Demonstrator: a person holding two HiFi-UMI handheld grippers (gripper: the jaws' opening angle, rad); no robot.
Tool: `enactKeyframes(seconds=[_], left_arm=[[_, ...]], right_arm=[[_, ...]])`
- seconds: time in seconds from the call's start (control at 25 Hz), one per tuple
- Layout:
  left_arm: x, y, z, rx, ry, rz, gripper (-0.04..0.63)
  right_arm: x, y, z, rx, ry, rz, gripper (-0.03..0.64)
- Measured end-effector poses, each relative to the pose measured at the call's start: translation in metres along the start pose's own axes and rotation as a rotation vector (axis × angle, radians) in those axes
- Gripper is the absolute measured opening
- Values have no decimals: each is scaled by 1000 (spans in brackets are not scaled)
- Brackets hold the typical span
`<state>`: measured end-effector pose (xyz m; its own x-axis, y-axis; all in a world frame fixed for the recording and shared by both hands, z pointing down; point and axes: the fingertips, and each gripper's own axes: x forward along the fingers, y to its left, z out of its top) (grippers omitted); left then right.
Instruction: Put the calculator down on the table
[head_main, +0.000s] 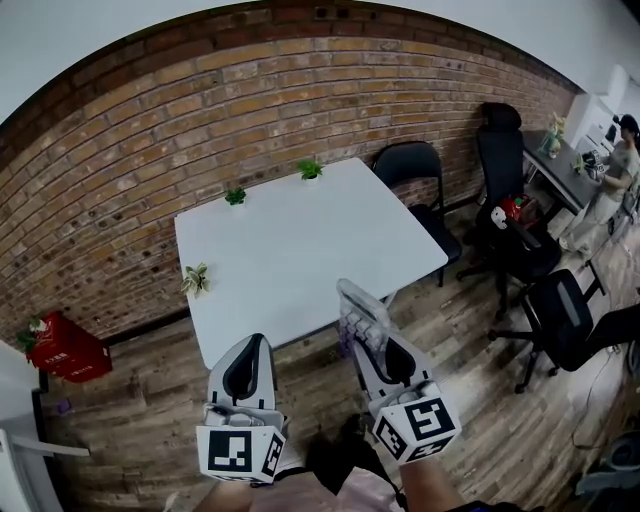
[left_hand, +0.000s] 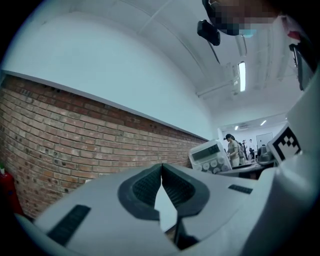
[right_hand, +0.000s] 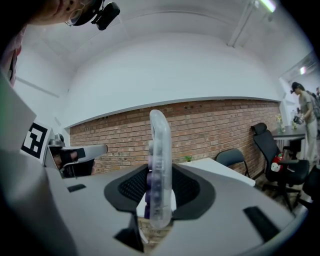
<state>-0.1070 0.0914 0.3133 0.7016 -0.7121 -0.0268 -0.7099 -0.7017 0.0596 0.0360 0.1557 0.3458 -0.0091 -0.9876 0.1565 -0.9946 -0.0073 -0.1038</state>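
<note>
A white calculator (head_main: 361, 318) with grey keys sticks out forward from my right gripper (head_main: 372, 338), which is shut on it. In the right gripper view the calculator (right_hand: 159, 170) stands edge-on between the two dark pads. It hangs just over the near edge of the white square table (head_main: 300, 250). My left gripper (head_main: 246, 372) is shut with nothing in it, its pads (left_hand: 150, 187) meeting at the tips. It hovers over the floor just short of the table's near edge. The left gripper view also catches the calculator (left_hand: 211, 156) at the right.
Three small potted plants (head_main: 196, 279) (head_main: 235, 196) (head_main: 310, 169) stand along the table's left and far edges. Black chairs (head_main: 425, 190) (head_main: 560, 320) stand to the right. A red crate (head_main: 62, 348) sits by the brick wall at left. A person (head_main: 612, 165) stands at a far desk.
</note>
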Motion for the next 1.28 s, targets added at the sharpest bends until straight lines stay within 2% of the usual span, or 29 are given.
enactKeyframes(seconds=[0.32,0.68,1.0,1.28], left_arm=[[52,4,-20,13,35,7,12],[154,21,-35,14,77,83,12],[233,42,-34,25,90,206,12],[262,59,-14,61,54,310,12]], right_arm=[[45,-35,-3,26,8,9,135],[138,-116,-3,36,65,57,135],[232,-153,14,23,102,203,135],[287,-153,37,-11,96,332,135]])
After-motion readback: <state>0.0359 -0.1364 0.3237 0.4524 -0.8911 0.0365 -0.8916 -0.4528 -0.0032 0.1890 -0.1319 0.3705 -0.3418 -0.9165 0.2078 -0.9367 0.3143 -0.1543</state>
